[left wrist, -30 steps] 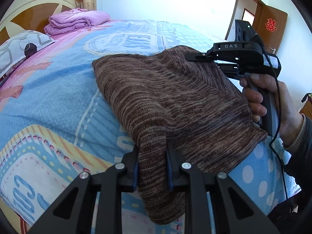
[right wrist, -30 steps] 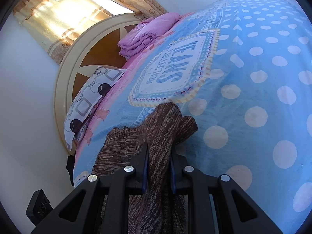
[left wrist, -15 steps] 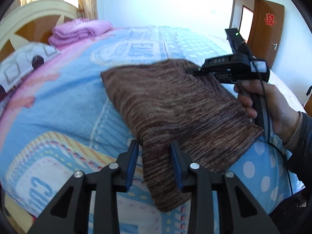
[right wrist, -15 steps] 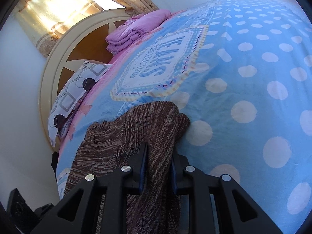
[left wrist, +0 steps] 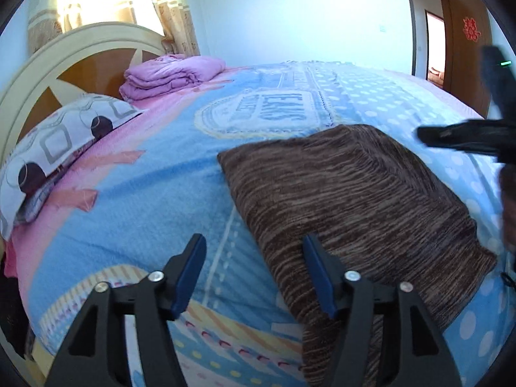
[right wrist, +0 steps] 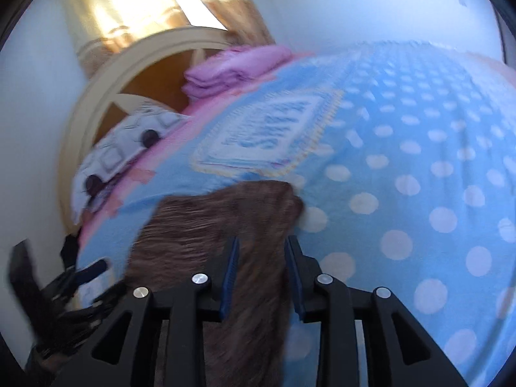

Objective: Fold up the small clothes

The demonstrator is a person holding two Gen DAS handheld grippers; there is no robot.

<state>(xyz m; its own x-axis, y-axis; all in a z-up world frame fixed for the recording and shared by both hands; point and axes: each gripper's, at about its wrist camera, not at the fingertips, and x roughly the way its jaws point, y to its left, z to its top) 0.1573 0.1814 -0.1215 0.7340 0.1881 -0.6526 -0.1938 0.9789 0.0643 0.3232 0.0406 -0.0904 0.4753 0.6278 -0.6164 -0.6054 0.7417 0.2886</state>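
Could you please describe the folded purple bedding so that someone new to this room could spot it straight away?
Start at the bed's curved cream and brown headboard. Right in front of it lie a white pillow with grey squares and dark circles and, beside that, the folded purple bedding on the pink strip of the bedspread. It is the only plain purple stack; the brown knit garment lies far nearer the grippers.

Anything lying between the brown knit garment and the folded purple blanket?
No, only bare bedspread separates the brown knit garment from the folded purple blanket, per the left wrist view.

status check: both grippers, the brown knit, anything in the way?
Left gripper and right gripper: jaws opening, pads off the cloth. Brown knit garment lies folded on the blue bedspread. Nothing in the way.
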